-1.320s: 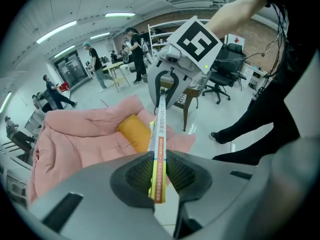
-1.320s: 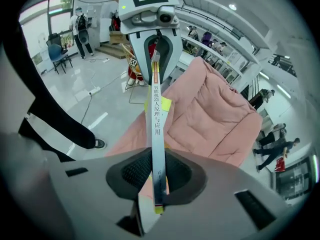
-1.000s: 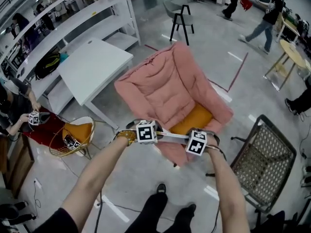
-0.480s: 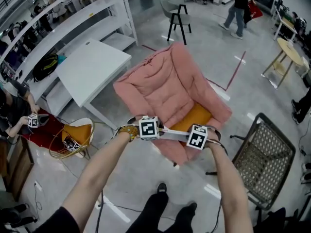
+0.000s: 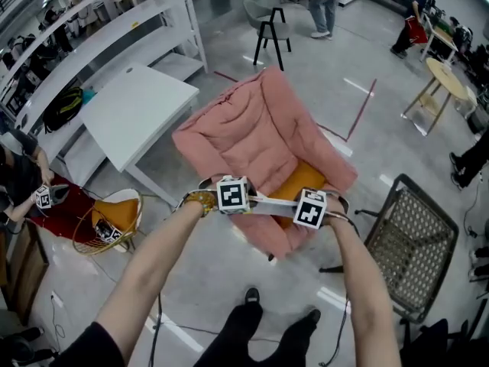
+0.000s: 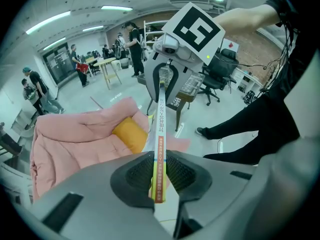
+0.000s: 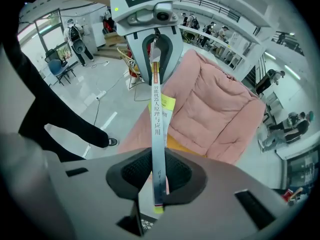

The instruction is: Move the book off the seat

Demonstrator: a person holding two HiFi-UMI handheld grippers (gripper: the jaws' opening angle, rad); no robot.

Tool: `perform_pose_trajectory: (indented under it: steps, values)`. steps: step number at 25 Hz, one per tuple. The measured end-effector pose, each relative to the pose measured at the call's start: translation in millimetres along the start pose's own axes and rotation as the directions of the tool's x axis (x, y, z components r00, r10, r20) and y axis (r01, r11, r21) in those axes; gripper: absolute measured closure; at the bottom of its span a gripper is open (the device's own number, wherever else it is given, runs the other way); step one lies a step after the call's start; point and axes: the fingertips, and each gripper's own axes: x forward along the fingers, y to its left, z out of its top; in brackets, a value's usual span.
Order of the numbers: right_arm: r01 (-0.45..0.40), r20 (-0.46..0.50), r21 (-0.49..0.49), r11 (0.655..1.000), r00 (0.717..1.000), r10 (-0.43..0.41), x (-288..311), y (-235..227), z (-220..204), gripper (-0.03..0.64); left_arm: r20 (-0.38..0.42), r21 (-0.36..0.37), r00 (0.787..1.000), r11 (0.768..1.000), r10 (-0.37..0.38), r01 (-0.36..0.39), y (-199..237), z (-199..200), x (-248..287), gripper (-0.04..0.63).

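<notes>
Grey polished floor (image 5: 206, 281) is spreading under the person's feet in a wide, busy workshop. Nearest, the left tool (image 6: 159, 171) is clamping one end of a thin book (image 5: 269, 203), its ribbed pads pressing on both faces. The right tool (image 7: 157, 176) is doing the same at the other end, so the book is hanging edge-on between them like a bridge. It is hovering above the front edge of the pink armchair (image 5: 252, 136) and looks clear of the seat, though not yet away from it. An orange cushion (image 5: 306, 180) is lying on the seat just behind the book. A mesh chair (image 5: 409, 243) is standing near on the right, a white table (image 5: 137, 113) further off on the left, and people are walking in the distance.

The likeliest trouble is the two hands falling out of step. Pulling apart or twisting against each other could drag one end out of its pads, leaving the book swinging from a single tool. Being so thin, it may also bow or fan open and slip. A careless sideways carry could knock it on the mesh chair.
</notes>
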Motion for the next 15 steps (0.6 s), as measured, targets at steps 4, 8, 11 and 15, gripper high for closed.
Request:
perform_pose_trajectory:
  steps: [4,8,11,15]
  values:
    - [0.006,0.001,0.004,1.0,1.0,-0.006,-2,0,-9,0.545,-0.003,0.014,1.0,1.0,0.01,-0.01,-2,10,0,0.523]
    - [0.004,-0.015,-0.001,1.0,1.0,-0.004,-5,2,-20,0.545,-0.015,0.002,1.0,1.0,0.011,-0.011,-6,13,4,0.523]
    - [0.004,0.007,-0.008,1.0,1.0,-0.004,-10,3,-24,0.545,-0.015,0.006,1.0,1.0,0.013,-0.013,-7,24,5,0.523]
    - [0.009,0.017,-0.014,1.0,1.0,-0.009,-16,4,-33,0.545,-0.007,0.012,1.0,1.0,0.022,-0.022,-10,38,8,0.523]
